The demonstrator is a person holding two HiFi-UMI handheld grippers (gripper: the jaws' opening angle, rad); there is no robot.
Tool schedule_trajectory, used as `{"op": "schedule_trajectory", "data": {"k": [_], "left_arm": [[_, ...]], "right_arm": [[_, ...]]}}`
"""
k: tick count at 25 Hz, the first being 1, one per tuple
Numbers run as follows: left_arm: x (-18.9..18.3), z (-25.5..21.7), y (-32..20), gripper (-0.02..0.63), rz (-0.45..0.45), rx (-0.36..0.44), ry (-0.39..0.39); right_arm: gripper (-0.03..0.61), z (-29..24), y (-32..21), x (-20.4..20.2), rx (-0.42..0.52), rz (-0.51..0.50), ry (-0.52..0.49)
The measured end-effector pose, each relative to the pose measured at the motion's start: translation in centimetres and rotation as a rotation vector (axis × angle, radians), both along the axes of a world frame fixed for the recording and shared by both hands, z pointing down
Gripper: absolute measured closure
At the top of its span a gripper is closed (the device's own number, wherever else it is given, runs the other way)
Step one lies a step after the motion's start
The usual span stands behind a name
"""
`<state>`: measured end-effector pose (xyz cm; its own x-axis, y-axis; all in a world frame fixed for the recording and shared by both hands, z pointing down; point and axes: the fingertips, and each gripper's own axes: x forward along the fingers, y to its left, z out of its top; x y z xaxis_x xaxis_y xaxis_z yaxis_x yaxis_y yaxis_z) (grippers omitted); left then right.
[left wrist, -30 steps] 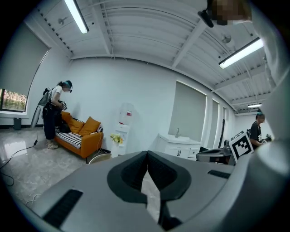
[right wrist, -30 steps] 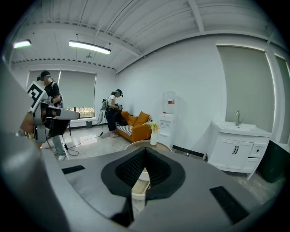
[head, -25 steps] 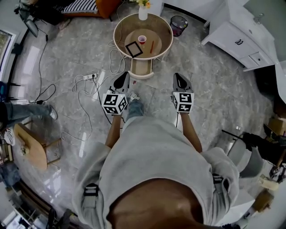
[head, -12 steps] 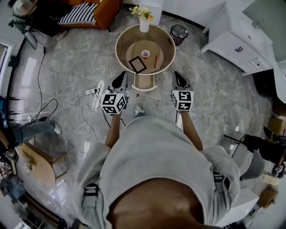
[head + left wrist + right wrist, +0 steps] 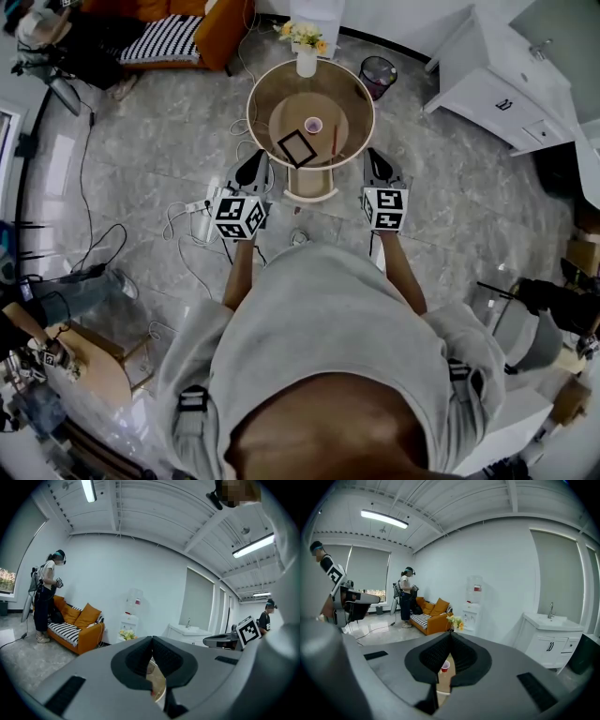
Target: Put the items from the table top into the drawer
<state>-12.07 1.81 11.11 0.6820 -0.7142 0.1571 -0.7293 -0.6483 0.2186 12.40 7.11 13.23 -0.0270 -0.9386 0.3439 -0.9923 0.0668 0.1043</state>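
Note:
A round glass-rimmed table (image 5: pixel 259 89) stands ahead of me. On its brown top lie a black-framed tablet (image 5: pixel 296 146), a small red cup (image 5: pixel 314 125) and a red pen (image 5: pixel 333 141). A vase of flowers (image 5: pixel 307 58) stands at its far rim. A beige drawer (image 5: pixel 311 182) sticks out open at the near side. My left gripper (image 5: pixel 260 157) is shut and empty, just left of the drawer. My right gripper (image 5: pixel 373 156) is shut and empty, just right of it. The right gripper view shows the cup (image 5: pixel 445 666) below the closed jaws.
A power strip with cables (image 5: pixel 195 206) lies on the marble floor at the left. A dark waste bin (image 5: pixel 377 73) stands behind the table, and white cabinets (image 5: pixel 497 84) at the right. An orange sofa (image 5: pixel 178 33) is at the back left, a wooden chair (image 5: pixel 89 367) at the near left.
The table has come closer in the head view. Both grippers have moved forward and now flank the drawer. Their jaws stay closed.

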Motion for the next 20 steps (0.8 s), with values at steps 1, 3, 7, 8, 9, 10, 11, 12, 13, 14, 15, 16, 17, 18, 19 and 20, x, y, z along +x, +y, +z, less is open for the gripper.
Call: {"op": "schedule_trajectory", "data": {"k": [1,3,7,8,9,10,11,12,13,14,15,16,17,18,19,20], "left_arm": [[-0.3,0.2,-0.3,0.598,0.002,-0.003,0.000],[-0.7,0.5,-0.9,0.598,0.006,-0.007,0.000],[-0.8,0.7,-1.4,0.598,0.018,-0.010,0.001],[-0.8,0.8,-1.4,0.598,0.020,-0.011,0.001],[-0.8,1.0,-1.4,0.598,0.022,-0.014,0.001],[-0.7,1.2,-1.5,0.598,0.023,-0.018,0.000],[-0.6,1.5,-1.5,0.598,0.024,-0.023,-0.001],[-0.5,1.7,-1.5,0.598,0.027,-0.029,-0.002],[-0.3,1.8,-1.5,0.598,0.030,-0.033,-0.003],[-0.1,1.9,-1.4,0.598,0.034,-0.035,-0.004],[0.1,1.9,-1.4,0.598,0.037,-0.035,-0.005],[0.3,1.9,-1.3,0.598,0.040,-0.035,-0.005],[0.5,2.0,-1.2,0.598,0.042,-0.037,-0.006],[0.7,2.2,-1.0,0.597,0.044,-0.041,-0.008],[0.9,2.4,-0.8,0.598,0.046,-0.048,-0.011],[1.1,2.7,-0.6,0.598,0.048,-0.054,-0.016]], "right_arm": [[0.555,0.1,-0.2,-0.2,-0.002,0.004,0.000],[0.554,0.3,-0.6,-0.5,-0.004,0.010,0.002],[0.555,0.6,-0.8,-0.4,-0.011,0.024,0.006],[0.555,0.7,-0.7,-0.4,-0.014,0.027,0.006],[0.555,0.9,-0.7,-0.4,-0.016,0.029,0.006],[0.555,1.0,-0.7,-0.3,-0.018,0.031,0.006],[0.555,1.1,-0.7,-0.3,-0.020,0.032,0.005],[0.554,1.2,-0.7,-0.2,-0.023,0.033,0.004],[0.555,1.3,-0.6,0.0,-0.025,0.034,0.004],[0.555,1.3,-0.5,0.1,-0.028,0.035,0.004],[0.555,1.4,-0.4,0.3,-0.030,0.036,0.004],[0.555,1.5,-0.2,0.4,-0.032,0.037,0.004],[0.555,1.7,0.0,0.6,-0.035,0.038,0.003],[0.555,1.9,0.2,0.7,-0.041,0.039,0.001],[0.555,2.1,0.5,0.8,-0.049,0.040,-0.002],[0.555,2.4,0.8,1.0,-0.057,0.039,-0.005]]}}
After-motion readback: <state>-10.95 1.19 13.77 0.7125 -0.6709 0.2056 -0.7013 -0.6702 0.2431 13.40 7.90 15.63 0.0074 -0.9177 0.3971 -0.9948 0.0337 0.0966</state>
